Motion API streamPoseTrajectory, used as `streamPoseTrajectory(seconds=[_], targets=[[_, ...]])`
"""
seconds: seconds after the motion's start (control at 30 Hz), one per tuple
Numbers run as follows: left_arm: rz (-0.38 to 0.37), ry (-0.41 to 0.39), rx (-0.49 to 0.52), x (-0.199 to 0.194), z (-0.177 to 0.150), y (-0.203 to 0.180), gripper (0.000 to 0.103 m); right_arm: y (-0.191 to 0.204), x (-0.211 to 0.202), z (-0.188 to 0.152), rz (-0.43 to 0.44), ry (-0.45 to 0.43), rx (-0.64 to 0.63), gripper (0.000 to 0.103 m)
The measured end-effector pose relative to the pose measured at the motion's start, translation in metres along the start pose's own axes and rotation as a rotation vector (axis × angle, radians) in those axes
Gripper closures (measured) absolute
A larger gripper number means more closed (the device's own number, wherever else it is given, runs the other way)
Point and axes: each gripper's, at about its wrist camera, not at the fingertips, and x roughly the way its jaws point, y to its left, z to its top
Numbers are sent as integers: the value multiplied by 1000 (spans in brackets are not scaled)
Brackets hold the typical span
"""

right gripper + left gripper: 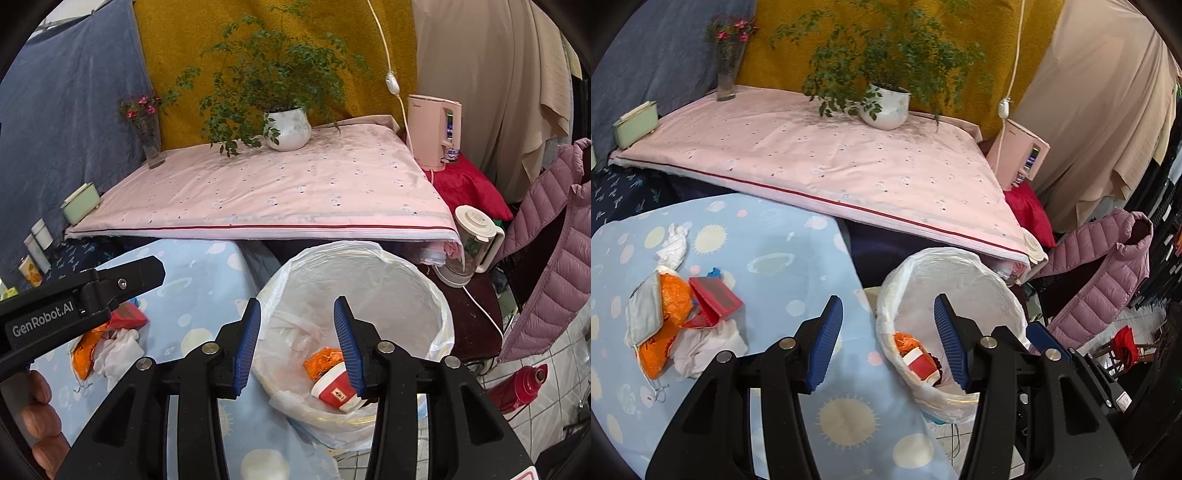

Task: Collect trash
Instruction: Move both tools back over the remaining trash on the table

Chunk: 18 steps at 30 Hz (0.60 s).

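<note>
Orange wrapper (666, 306), red box (716, 301) and tissues (674, 243) still litter the tabletop (775, 251) left of the bin (436, 295); both tools, left tool (888, 343) and right tool (297, 345), gape empty, so swing left, straddle one piece and clamp firmly before lifting.

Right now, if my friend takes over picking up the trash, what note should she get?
Left gripper: open, empty. Right gripper: open, empty, over the lined bin.
Done: an orange wrapper and a red-and-white cup lie in the bin.
Left: on the blue tablecloth, a red box, an orange bag, a grey mask and white tissues.
</note>
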Motion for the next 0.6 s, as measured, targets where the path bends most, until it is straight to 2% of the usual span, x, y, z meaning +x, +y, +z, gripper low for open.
streamPoseTrajectory(seconds=[0.5, 0.6], targets=[[107, 15, -144, -13, -16, 95, 52, 77, 13, -13, 90, 52, -121, 61], [145, 8, -179, -18, -20, 118, 46, 94, 16, -16, 111, 64, -149, 61]])
